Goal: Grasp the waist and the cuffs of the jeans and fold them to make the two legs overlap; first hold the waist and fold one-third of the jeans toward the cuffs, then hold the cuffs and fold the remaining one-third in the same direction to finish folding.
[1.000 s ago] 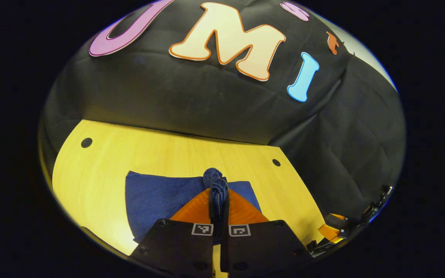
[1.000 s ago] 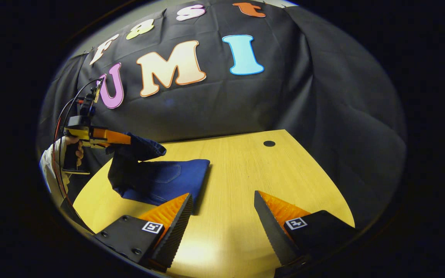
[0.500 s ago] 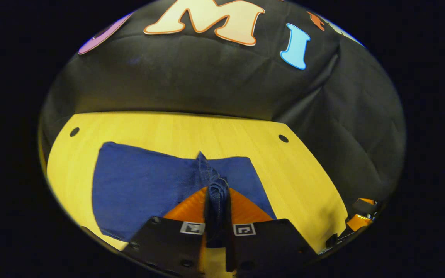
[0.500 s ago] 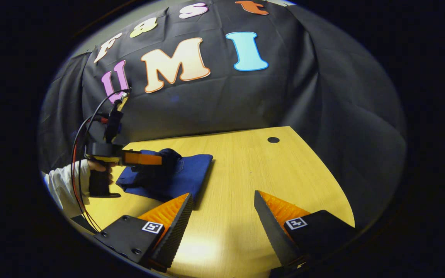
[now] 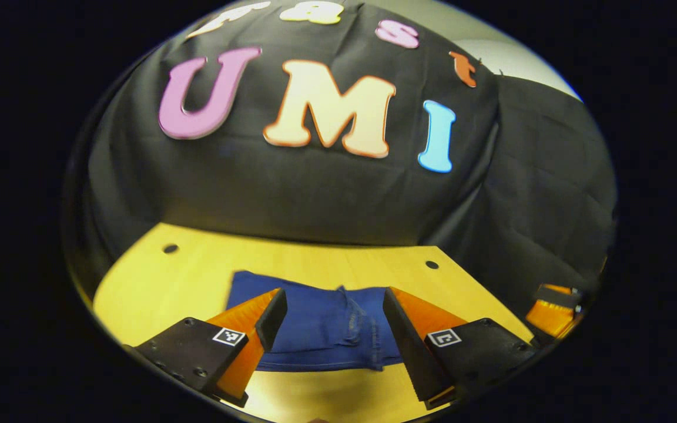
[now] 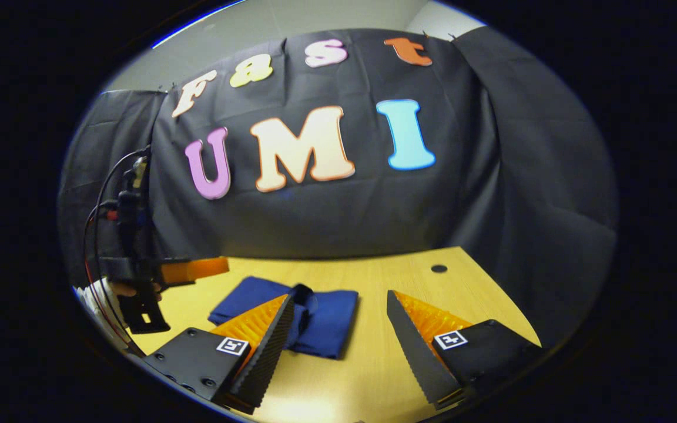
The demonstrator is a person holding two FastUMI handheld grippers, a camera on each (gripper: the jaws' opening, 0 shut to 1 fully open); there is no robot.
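Observation:
The dark blue jeans (image 5: 327, 326) lie folded into a compact stack on the yellow wooden table (image 5: 156, 282), with a rumpled ridge of denim on top. My left gripper (image 5: 334, 311) stands open just above and in front of the stack, its fingers apart and nothing between them. In the right gripper view the folded jeans (image 6: 327, 320) lie left of centre, and my right gripper (image 6: 338, 320) hangs open over the table beside them. The left gripper (image 6: 188, 269), held by a hand (image 6: 124, 289), shows at the far left, clear of the cloth.
Round holes (image 5: 169, 248) (image 5: 431, 264) sit in the table's far corners, and one hole (image 6: 438, 268) lies beyond my right gripper. The black cloth wall closes the back and sides. Part of the right gripper (image 5: 553, 305) shows at the right edge of the left gripper view.
My left gripper carried the held end of the jeans down onto the stack, opened and let go, then drew back. The jeans now lie flat, folded. My right gripper stayed open and tilted up.

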